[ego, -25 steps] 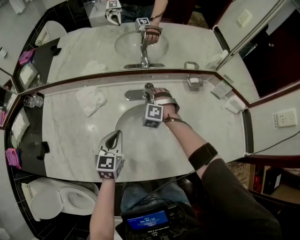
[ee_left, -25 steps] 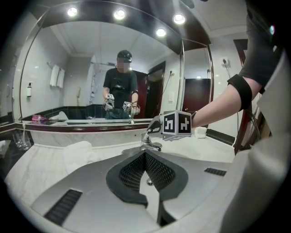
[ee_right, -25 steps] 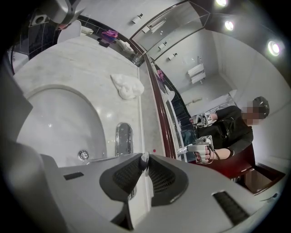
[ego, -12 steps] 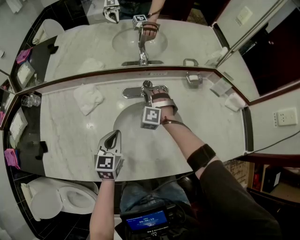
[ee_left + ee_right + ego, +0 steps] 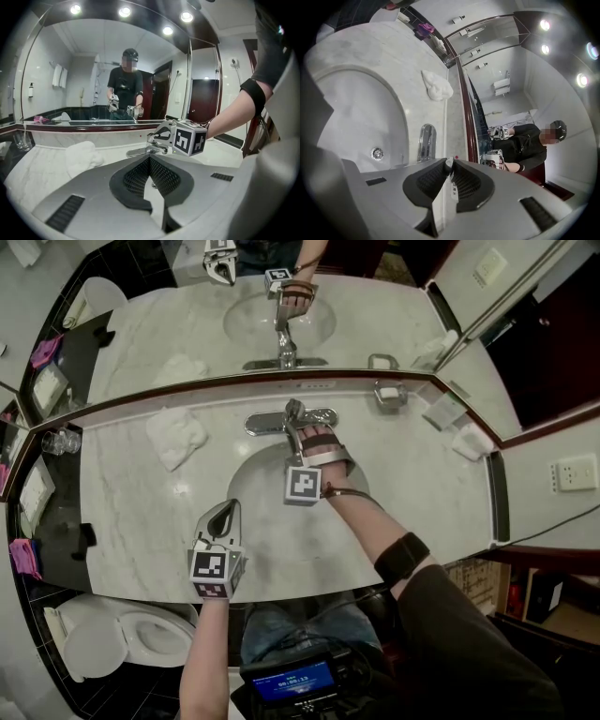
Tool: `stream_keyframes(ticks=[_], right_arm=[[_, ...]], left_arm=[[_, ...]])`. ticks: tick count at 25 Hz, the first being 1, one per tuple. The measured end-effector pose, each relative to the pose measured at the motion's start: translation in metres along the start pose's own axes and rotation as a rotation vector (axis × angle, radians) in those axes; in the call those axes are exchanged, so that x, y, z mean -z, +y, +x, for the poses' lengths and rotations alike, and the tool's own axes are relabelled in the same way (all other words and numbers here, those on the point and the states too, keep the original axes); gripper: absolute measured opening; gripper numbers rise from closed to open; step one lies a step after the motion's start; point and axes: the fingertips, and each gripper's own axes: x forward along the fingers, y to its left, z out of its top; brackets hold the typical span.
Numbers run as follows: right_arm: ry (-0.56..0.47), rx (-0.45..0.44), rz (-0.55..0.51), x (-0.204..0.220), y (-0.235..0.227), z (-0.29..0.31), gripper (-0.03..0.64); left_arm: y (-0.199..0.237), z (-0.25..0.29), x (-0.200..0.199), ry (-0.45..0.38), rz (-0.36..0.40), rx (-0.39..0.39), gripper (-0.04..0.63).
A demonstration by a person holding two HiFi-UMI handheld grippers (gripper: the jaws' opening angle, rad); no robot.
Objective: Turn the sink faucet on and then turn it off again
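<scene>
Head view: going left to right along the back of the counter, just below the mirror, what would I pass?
glasses → white towel → faucet → soap dish

Crumpled white towel (image 5: 178,437) on marble counter (image 5: 431,486), soap dish (image 5: 391,396) by mirror (image 5: 394,324), toilet (image 5: 122,638) lower left

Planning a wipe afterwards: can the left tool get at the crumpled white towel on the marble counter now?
Probably yes: only bare marble lies between the shut left tool and the crumpled white towel.
</scene>
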Motion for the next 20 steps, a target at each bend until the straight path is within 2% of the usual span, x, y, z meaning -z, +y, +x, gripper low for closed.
stream_keyframes(ticks=[3, 13, 20], right_arm=[[-0.006, -0.003, -0.013, -0.002, 0.008, -0.001, 0.066], [-0.02, 0.084, -0.083, -0.005, 0.019, -0.003, 0.078], [-0.025, 0.117, -0.071, -0.006, 0.018, -0.002, 0.072]], left_arm=[[0.002, 0.002, 0.002, 0.004, -0.003, -0.002, -0.003], [0.003, 0.007, 0.008, 0.01, -0.01, -0.002, -0.003], [0.004, 0.011, 0.012, 0.018, -0.014, 0.004, -0.003]])
